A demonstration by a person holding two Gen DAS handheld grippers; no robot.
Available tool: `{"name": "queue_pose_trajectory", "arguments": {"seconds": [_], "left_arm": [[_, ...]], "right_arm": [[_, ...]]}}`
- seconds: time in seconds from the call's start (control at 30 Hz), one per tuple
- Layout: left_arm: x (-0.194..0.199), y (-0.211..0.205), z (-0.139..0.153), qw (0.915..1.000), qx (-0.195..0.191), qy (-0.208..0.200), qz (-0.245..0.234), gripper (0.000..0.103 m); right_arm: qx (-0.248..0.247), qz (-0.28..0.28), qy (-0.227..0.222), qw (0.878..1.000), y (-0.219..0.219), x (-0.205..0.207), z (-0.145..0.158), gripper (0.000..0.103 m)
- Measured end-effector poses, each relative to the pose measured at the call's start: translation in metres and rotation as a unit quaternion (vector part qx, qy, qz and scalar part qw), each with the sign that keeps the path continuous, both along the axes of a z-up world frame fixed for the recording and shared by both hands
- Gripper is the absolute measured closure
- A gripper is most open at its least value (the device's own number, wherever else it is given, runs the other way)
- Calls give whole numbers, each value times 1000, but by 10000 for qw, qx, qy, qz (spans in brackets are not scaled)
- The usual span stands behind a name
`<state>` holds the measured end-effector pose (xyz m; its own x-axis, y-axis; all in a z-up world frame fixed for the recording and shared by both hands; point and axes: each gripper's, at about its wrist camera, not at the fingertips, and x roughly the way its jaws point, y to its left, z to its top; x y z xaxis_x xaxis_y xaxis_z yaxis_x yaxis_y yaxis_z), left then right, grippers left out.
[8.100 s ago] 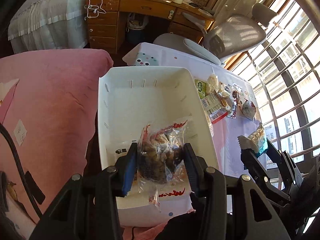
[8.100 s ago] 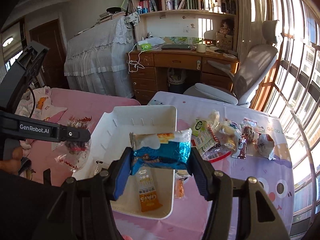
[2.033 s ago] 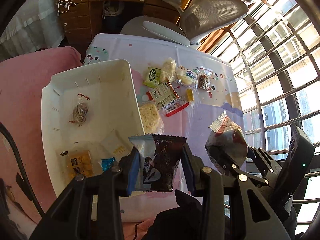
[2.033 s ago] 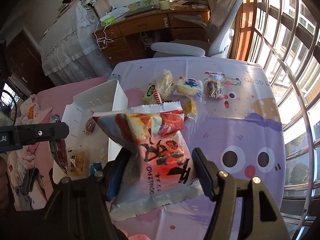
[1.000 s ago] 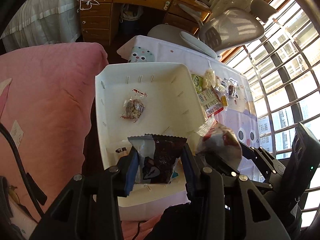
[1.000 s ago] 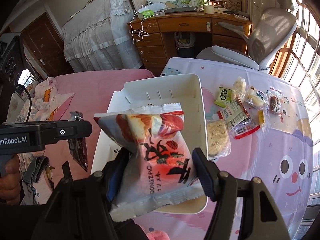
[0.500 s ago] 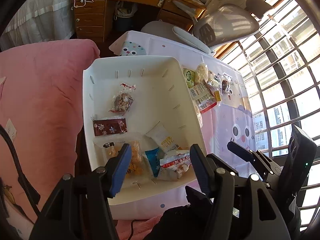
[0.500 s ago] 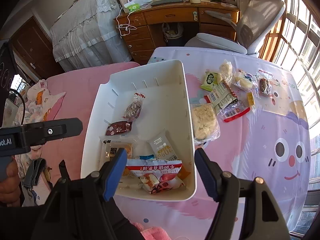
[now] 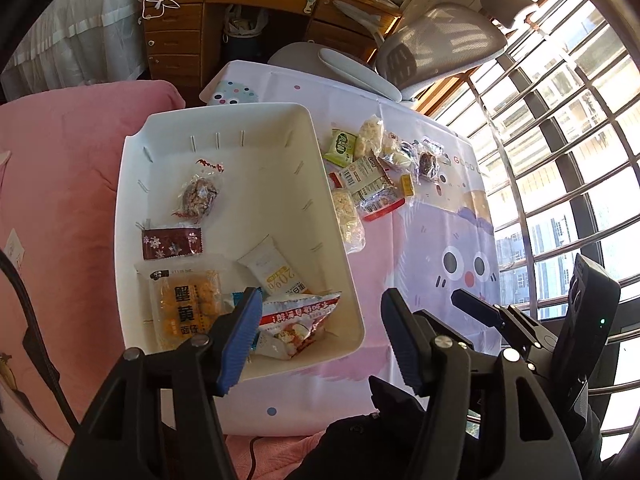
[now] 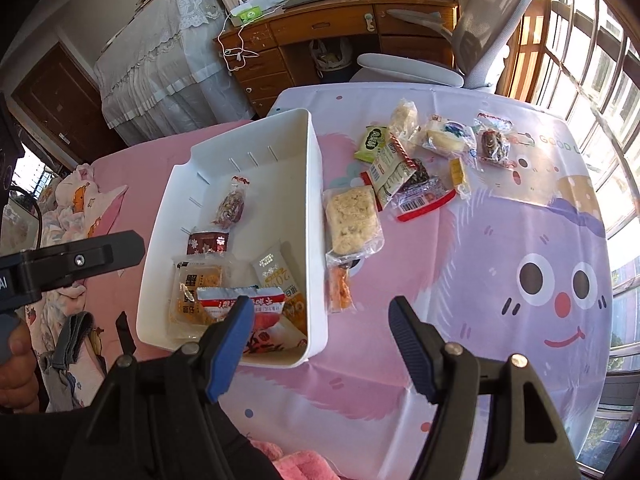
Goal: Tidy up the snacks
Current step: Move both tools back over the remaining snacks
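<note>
A white bin (image 9: 336, 216) (image 10: 316, 200) on the table holds several snacks: a dark brown packet (image 9: 172, 242), a yellow crab-roe pack (image 9: 186, 304), a white 20% packet (image 9: 272, 270) and a red-and-white bag (image 9: 298, 320) (image 10: 240, 298). More snacks lie on the tablecloth right of the bin: a rice-cake pack (image 10: 352, 220), a green packet (image 10: 372, 142), a barcode pack (image 10: 416, 196). My left gripper (image 9: 320, 328) is open and empty above the bin's near right corner. My right gripper (image 10: 320, 332) is open and empty above the bin's near corner.
A cartoon-face tablecloth (image 10: 540, 280) covers the table. A pink bed (image 9: 60, 160) lies left of the bin. A grey office chair (image 10: 472, 28) and a wooden desk (image 10: 320, 28) stand behind the table. Windows with bars run along the right.
One second ago each gripper held a snack: left the dark brown packet, right the red-and-white bag. Both now lie in the bin and both grippers are open, shifted rightward.
</note>
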<state>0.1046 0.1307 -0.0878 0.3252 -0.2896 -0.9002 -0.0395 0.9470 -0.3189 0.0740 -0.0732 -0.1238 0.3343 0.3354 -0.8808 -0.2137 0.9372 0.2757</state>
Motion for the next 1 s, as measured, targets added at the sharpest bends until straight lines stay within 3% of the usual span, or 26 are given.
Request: {"name": "queue_pose_trajectory", "arguments": {"seconds": [0.53, 1.0], "left_arm": [[-7, -130, -12, 9987, 43, 46, 503, 35], [37, -193, -36, 9987, 107, -45, 493, 31]], "right_arm": [[-51, 352, 126, 9993, -132, 7, -9, 33], [21, -129, 425, 9990, -209, 54, -25, 33]]}}
